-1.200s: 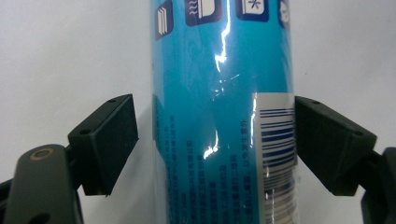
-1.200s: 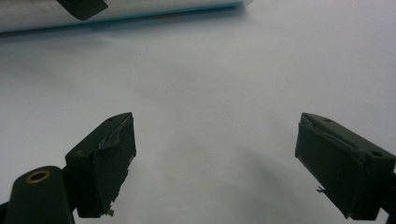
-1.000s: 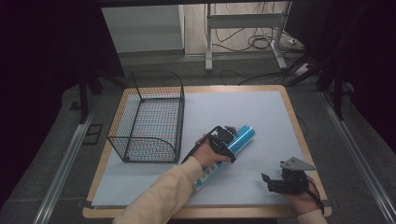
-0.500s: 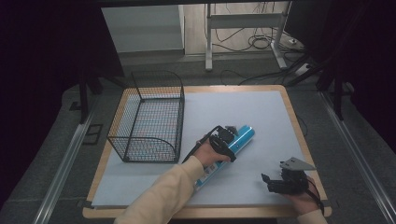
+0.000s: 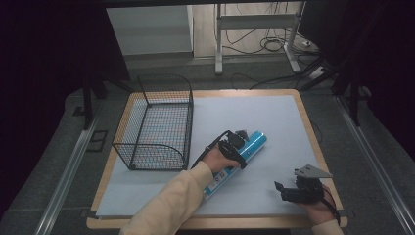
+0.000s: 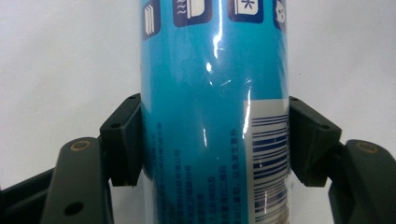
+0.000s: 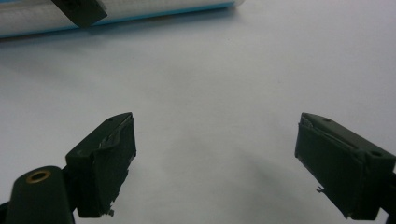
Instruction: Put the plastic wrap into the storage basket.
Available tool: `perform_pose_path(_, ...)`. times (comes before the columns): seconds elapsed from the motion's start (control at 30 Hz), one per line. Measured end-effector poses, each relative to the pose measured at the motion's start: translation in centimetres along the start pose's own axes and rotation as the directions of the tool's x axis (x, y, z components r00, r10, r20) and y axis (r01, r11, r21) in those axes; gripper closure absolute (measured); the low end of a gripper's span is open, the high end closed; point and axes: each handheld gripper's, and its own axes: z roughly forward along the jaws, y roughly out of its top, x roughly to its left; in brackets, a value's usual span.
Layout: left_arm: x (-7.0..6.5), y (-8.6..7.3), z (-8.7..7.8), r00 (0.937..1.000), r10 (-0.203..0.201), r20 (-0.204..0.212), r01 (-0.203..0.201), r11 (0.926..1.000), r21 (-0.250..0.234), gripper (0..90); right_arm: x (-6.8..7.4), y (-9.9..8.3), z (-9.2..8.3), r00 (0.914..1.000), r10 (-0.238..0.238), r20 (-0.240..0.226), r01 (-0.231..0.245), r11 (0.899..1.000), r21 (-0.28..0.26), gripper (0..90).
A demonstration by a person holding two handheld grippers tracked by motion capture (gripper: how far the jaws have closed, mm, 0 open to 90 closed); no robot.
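Note:
A blue cylinder [image 5: 253, 141] with a white barcode label lies slantwise on the white mat [image 5: 254, 112], right of the middle. My left gripper [image 5: 237, 145] reaches over it, shut on its mid-section. In the left gripper view both black pads [image 6: 123, 135] press the sides of the cylinder [image 6: 215, 93]. My right gripper [image 5: 283, 191] rests low near the front right edge, apart from the cylinder. In the right gripper view it [image 7: 215, 154] stands open over bare mat, and the cylinder [image 7: 140, 11] lies along the top edge.
A black wire basket [image 5: 156, 122] stands on the left part of the mat, open at the top. The wooden table rim [image 5: 313, 137] frames the mat. Cables and a metal stand [image 5: 254, 29] lie on the floor beyond the far edge.

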Motion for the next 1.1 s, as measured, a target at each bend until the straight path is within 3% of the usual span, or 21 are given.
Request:
perform_pose_path(0.37,0.6,0.0,-1.0,0.9998,-0.016,0.012,0.016,0.9998,-0.010,31.3,0.0,0.0,-0.1,1.0000,0.002,0.003,-0.002,1.000,-0.002,12.7)
perform_pose_path(0.77,0.2,0.5,-3.5,0.9986,0.040,-0.034,-0.040,0.9992,0.009,31.4,-0.1,0.0,-0.2,1.0000,0.004,0.006,-0.004,1.000,-0.005,12.7)
perform_pose_path(1.1,-0.1,0.6,-3.8,0.9975,0.058,-0.040,-0.057,0.9980,0.026,31.5,-0.1,0.0,-0.2,1.0000,0.004,0.007,-0.004,1.000,-0.005,12.7)
